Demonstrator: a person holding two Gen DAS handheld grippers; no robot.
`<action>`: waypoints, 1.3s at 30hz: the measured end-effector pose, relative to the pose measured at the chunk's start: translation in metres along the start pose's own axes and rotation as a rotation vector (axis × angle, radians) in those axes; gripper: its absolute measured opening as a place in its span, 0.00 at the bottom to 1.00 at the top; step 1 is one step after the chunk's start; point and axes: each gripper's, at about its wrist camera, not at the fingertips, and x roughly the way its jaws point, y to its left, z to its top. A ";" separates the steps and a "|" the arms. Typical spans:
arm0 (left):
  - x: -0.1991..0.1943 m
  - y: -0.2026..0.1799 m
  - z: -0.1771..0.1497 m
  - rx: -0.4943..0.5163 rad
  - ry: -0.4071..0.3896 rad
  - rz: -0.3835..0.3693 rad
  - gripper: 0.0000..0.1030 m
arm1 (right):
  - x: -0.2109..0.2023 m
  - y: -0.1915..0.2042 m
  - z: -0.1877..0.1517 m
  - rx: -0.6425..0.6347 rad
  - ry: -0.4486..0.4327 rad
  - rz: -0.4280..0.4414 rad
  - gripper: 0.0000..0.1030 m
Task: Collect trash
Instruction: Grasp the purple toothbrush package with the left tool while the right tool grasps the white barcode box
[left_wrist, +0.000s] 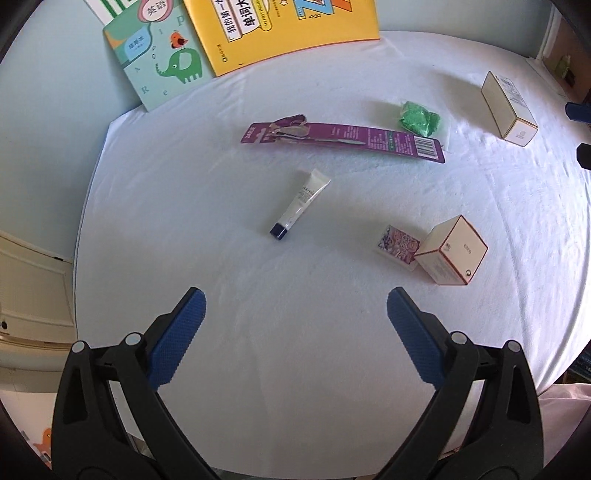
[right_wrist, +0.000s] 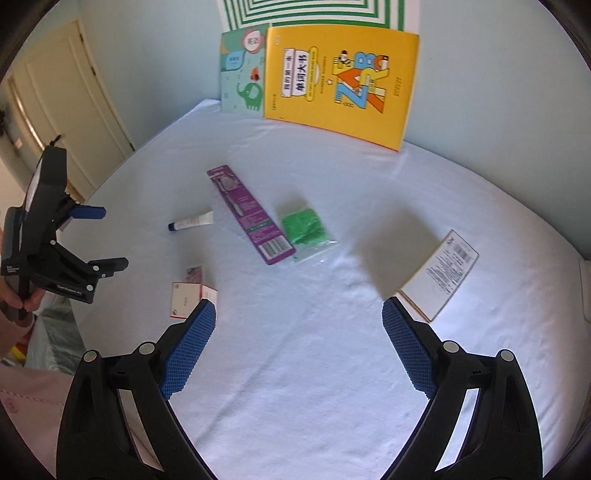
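left gripper (left_wrist: 295, 306) fingers wide, empty, above white tube (left_wrist: 301, 202); right gripper (right_wrist: 298, 317) wide, empty, near tall box (right_wrist: 439, 275).

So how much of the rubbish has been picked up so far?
Nothing looks collected yet. The left gripper and right gripper both hang above the white sheet with jaws wide open and empty. All still lie there: the small tube, purple toothbrush pack, green bag, small patterned packet and two boxes.
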 end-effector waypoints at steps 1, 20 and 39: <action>0.002 -0.003 0.005 0.010 0.000 -0.003 0.94 | 0.001 -0.006 0.000 0.013 0.003 -0.009 0.88; 0.084 -0.059 0.105 0.335 0.024 0.050 0.94 | 0.064 -0.108 0.007 0.287 0.118 -0.067 0.88; 0.109 -0.079 0.162 0.511 -0.024 -0.150 0.32 | 0.085 -0.136 0.014 0.343 0.174 -0.103 0.48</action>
